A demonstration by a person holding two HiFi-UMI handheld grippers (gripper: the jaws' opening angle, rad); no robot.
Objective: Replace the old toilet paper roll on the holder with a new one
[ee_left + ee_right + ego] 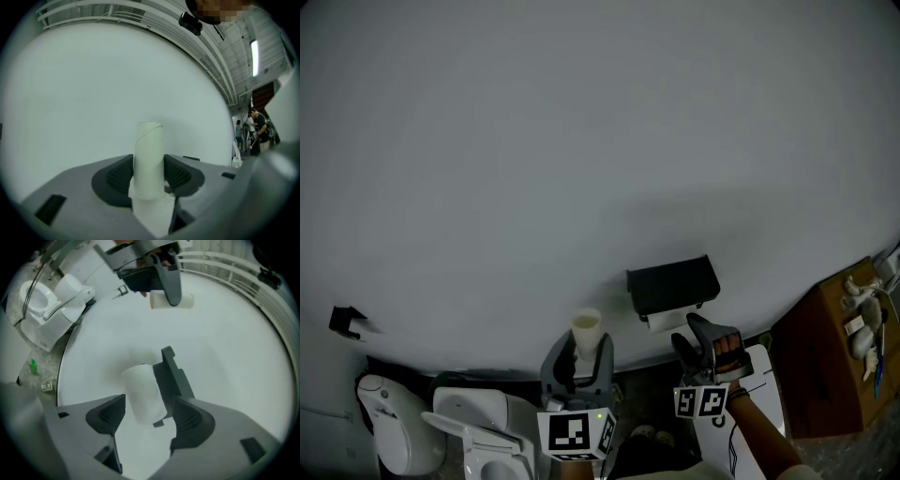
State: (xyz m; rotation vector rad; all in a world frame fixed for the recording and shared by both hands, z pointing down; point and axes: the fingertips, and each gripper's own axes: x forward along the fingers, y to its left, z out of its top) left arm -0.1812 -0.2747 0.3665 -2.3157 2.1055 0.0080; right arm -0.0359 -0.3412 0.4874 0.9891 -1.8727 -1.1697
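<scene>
White wall filling the background, two grippers working below the holder.
Left gripper is clamping an upright tube, with a scrap of paper clinging at its base, at 8 o'clock from the holder. Right gripper, carried by a hand, is hovering at 5 o'clock from the holder with jaws wide and nothing clamped. A white roll is sitting under the holder, just ahead of those jaws. A toilet is showing at 8 o'clock in the head view.
</scene>
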